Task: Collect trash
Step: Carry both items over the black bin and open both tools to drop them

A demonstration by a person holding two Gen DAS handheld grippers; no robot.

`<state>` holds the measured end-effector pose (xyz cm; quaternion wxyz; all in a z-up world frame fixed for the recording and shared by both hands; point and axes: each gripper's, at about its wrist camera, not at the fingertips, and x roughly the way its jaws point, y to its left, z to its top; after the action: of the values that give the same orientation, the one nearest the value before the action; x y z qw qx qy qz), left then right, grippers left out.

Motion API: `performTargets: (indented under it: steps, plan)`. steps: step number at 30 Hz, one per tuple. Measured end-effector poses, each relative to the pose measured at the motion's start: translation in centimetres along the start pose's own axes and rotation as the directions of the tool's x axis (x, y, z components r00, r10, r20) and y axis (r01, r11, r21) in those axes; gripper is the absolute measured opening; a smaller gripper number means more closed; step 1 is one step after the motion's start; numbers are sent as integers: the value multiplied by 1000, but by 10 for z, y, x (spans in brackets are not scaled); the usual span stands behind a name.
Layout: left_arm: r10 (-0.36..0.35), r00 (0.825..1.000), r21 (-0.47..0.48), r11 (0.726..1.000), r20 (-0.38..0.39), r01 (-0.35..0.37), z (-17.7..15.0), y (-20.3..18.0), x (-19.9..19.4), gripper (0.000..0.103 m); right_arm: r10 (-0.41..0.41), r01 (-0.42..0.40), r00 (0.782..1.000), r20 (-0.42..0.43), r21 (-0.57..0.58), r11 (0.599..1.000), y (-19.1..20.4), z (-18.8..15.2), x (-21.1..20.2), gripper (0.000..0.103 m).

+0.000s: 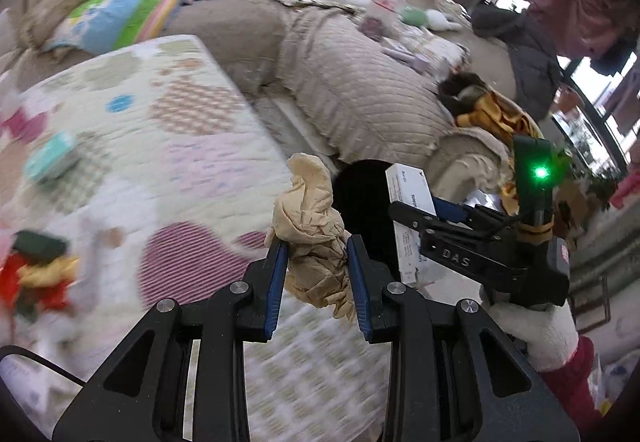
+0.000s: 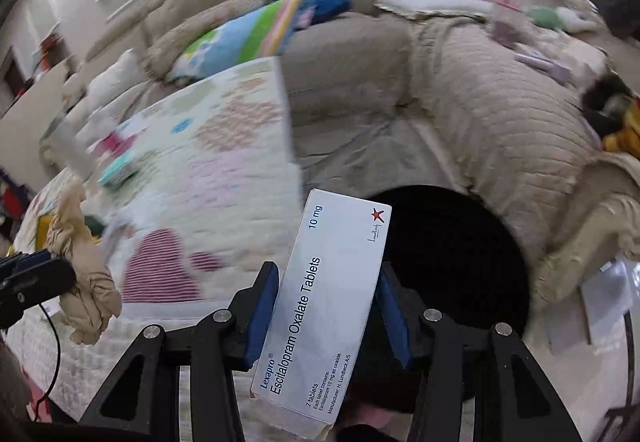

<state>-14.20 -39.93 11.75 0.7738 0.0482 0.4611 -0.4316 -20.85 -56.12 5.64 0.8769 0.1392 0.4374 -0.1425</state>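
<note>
trash: a crumpled tissue is pinched tight in the left gripper, and the right gripper is clamped on a pill box, both above a quilt next to a black bin.

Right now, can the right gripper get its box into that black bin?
Probably yes. The right gripper holds the tablet box, and the black bin gapes just beyond it, with nothing visible between them.
</note>
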Motion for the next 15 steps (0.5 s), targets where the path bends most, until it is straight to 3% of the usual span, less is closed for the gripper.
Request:
performTargets:
  steps: [6, 15]
  plan:
    - [-48, 999, 42, 998, -18, 49, 16, -35, 48, 28, -53, 54, 998, -18, 72, 996, -51, 1, 8, 48]
    - [-121, 991, 25, 992, -58, 122, 23, -42, 84, 34, -47, 51, 998, -31, 132, 990, -74, -6, 19, 53]
